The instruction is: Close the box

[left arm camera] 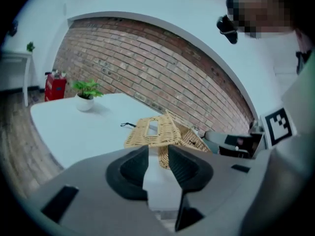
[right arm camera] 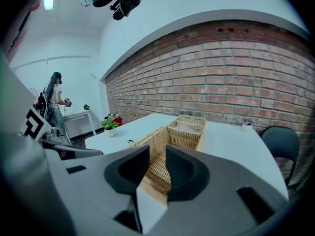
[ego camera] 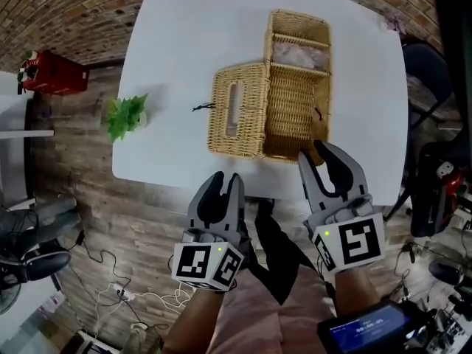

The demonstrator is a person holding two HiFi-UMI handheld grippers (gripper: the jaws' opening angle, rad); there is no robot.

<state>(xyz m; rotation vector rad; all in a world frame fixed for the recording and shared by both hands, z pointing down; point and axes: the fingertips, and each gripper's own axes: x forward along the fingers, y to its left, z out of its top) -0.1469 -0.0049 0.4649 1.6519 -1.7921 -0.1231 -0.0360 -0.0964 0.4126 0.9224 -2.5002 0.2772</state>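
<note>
White table (ego camera: 184, 28), box (ego camera: 295, 116) open, lid (ego camera: 251, 94) left. Likely light, stiff wicker; grip lid's free edge. Left gripper (ego camera: 224, 179), right gripper (ego camera: 317, 153): jaws apart, empty

Box (ego camera: 295, 116) on table (ego camera: 184, 35); plant (ego camera: 127, 114) leftward

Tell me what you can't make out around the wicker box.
Head view: pale contents in the far compartment of the wicker box, too blurred to name.
Head view: its near corner, hidden behind the right gripper.
Head view: dark cord beside the lid, too small.
</note>
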